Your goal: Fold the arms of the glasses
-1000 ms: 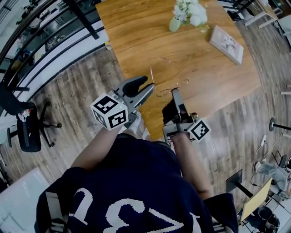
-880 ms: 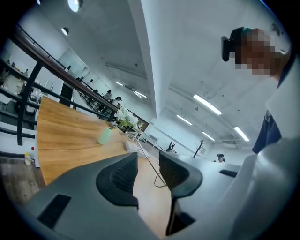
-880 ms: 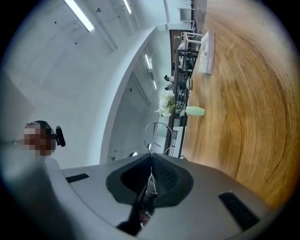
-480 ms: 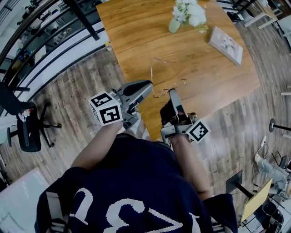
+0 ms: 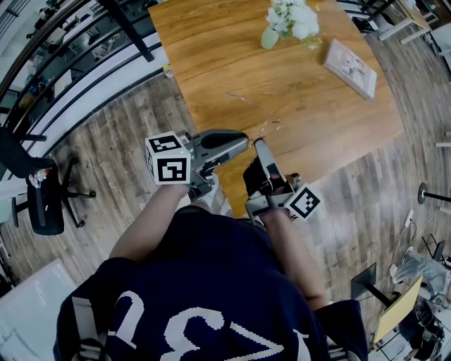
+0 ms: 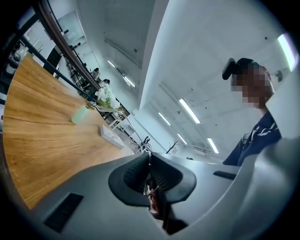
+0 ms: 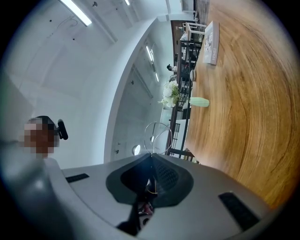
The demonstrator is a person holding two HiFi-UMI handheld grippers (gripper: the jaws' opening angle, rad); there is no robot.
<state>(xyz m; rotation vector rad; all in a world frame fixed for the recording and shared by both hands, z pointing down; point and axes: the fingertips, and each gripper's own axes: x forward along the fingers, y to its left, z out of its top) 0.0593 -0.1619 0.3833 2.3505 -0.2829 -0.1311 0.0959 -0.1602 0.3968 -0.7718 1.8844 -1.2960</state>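
Thin wire-framed glasses (image 5: 268, 128) hang just above the near edge of the wooden table (image 5: 303, 92). My right gripper (image 5: 258, 146) is shut on them, and their round rims (image 7: 158, 133) stick out past its tips (image 7: 151, 158) in the right gripper view. My left gripper (image 5: 244, 141) has come in from the left, right beside the other one. Its jaws are closing, with a thin wire part of the glasses (image 6: 149, 153) caught between its pads (image 6: 159, 176). One arm of the glasses (image 5: 238, 99) points away over the table.
At the table's far end stand a pale green vase of white flowers (image 5: 289, 21) and a flat white box (image 5: 350, 68). Wood floor surrounds the table. An office chair (image 5: 42, 194) is at the left and a railing (image 5: 77, 42) at the upper left.
My left gripper's jaws went from wide open to closed and it shifted right, up against the glasses. The glasses rose and tilted a little in the right gripper.
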